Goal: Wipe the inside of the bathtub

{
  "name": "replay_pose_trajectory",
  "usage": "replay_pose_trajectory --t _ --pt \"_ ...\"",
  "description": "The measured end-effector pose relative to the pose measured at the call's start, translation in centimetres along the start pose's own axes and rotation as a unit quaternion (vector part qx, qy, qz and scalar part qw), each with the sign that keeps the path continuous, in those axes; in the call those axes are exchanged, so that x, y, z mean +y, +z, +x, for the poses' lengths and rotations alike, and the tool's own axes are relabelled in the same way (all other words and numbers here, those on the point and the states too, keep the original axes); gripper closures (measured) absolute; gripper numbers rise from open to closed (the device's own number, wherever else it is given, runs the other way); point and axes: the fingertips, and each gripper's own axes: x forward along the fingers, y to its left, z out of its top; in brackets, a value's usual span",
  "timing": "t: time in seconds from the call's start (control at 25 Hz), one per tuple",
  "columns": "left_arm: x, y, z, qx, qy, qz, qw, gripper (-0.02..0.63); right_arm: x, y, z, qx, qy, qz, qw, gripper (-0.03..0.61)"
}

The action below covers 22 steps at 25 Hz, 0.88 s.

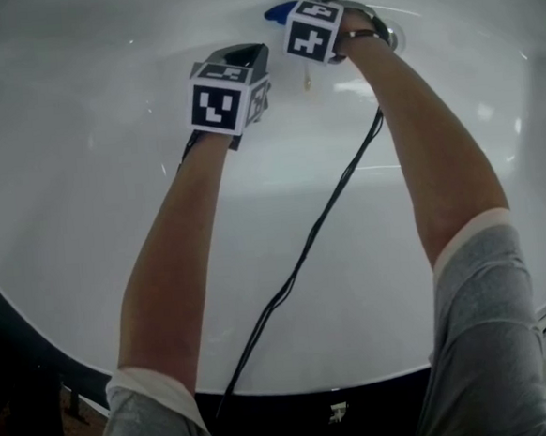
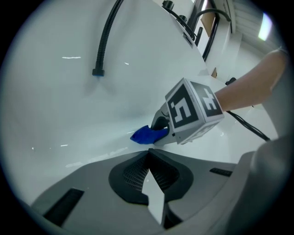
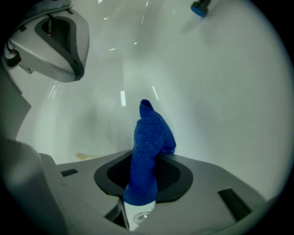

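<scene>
The white bathtub [image 1: 95, 226] fills the head view, and both arms reach down into it. A blue cloth [image 3: 149, 137] stands up between the jaws of my right gripper [image 3: 143, 176], which is shut on it. In the head view the cloth [image 1: 279, 12] pokes out left of the right gripper [image 1: 302, 7] and lies against the tub's far wall. My left gripper [image 1: 244, 53] hovers just left of and nearer than the right one; its jaws [image 2: 148, 153] are shut with nothing in them. In the left gripper view, the right gripper [image 2: 161, 127] presses the cloth [image 2: 147, 135] to the wall.
A black shower hose [image 2: 104, 39] hangs down the tub wall, and dark faucet fittings [image 2: 202, 20] stand on the rim. A black cable [image 1: 304, 252] trails from the right gripper over the tub's near edge. A small yellowish mark [image 3: 86, 156] shows on the wall.
</scene>
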Motion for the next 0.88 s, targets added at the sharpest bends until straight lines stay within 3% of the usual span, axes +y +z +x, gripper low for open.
replay_pose_trajectory --t 0.88 --pt "-2.1 -4.2 -4.4 0.019 -0.006 -0.012 0.9997 0.611 15.7 -2.8 -1.4 -0.001 0.079 -0.025 0.997 0.454"
